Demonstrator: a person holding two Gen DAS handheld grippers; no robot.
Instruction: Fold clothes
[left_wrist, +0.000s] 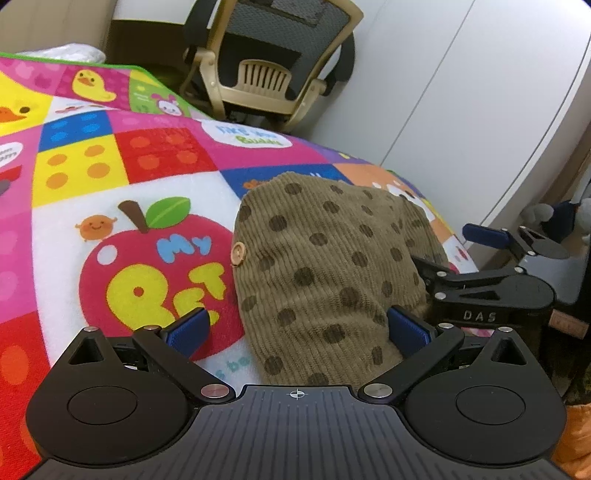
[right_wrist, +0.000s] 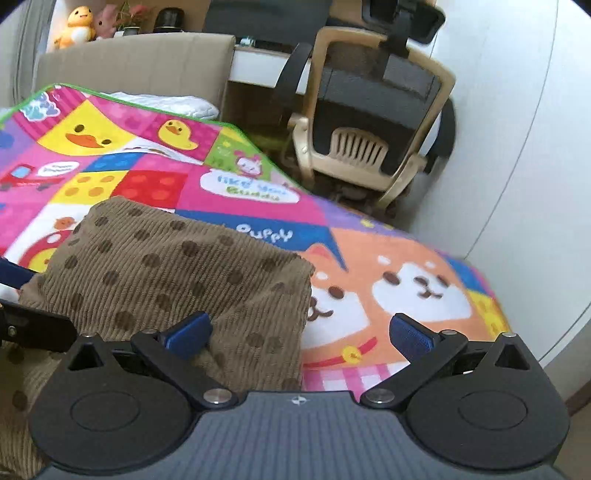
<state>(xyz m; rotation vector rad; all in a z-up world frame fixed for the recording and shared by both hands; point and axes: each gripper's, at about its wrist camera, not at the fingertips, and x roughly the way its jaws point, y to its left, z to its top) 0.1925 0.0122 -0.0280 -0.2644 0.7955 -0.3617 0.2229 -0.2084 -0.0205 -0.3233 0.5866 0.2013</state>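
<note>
Corduroy, brown and spotted, the garment (left_wrist: 314, 266) lies bunched on the bright play mat (left_wrist: 110, 177) with my left tool (left_wrist: 299, 328) and right tool (right_wrist: 299, 330) both released, so a shallow pinch could drag one layer and undo the fold.

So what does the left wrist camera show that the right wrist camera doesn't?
Only the left wrist view shows the wooden button on the garment's edge, the apple print on the mat, and the right gripper from the side.

Only the right wrist view shows the puppy print and the plush toys on the far ledge.

Both show the brown dotted corduroy garment, the colourful mat, the office chair, and open jaws.
</note>
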